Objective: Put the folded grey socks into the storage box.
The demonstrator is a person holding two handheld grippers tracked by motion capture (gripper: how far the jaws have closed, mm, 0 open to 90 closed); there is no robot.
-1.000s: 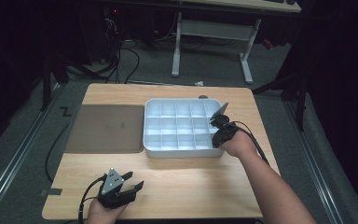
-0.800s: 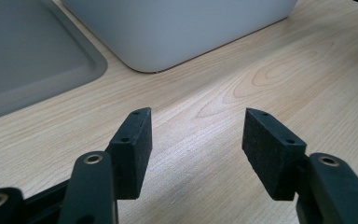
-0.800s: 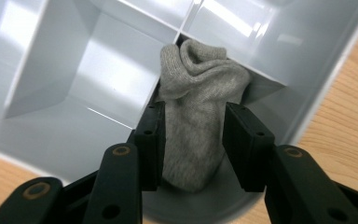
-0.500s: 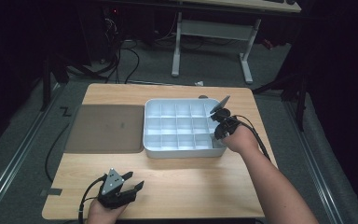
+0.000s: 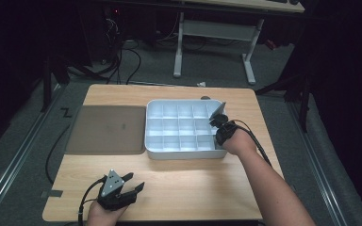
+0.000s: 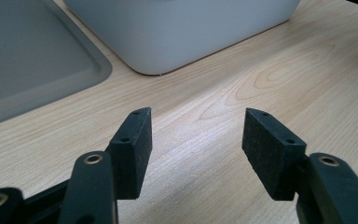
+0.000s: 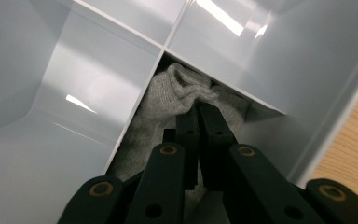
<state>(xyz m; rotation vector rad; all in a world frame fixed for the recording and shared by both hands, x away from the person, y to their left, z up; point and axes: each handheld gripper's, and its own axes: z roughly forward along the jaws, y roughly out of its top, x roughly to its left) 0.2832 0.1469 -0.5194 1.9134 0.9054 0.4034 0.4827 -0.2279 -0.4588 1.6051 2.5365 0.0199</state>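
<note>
Dark room, grey floor, cables and a white desk frame (image 5: 247,56) at the back. Wooden desk (image 5: 193,183) in the middle, lit from above. On it, a white tray (image 5: 181,153) split into many small boxes, with a flat grey lid (image 5: 106,129) lying just beside it on the left.

Right hand-held gripper (image 7: 196,112) dipped into a corner box at the tray's right end, jaws just closed, pinching a bit of grey cloth (image 7: 168,100). Cloth bunched down in that box, white walls tight around it on all sides. Thin dividers crowding the jaws left and right.

Left hand-held gripper (image 6: 196,135) low over bare desk near the front edge, jaws spread wide, nothing between them. Tray's near wall and the lid's corner a little way ahead of it.
</note>
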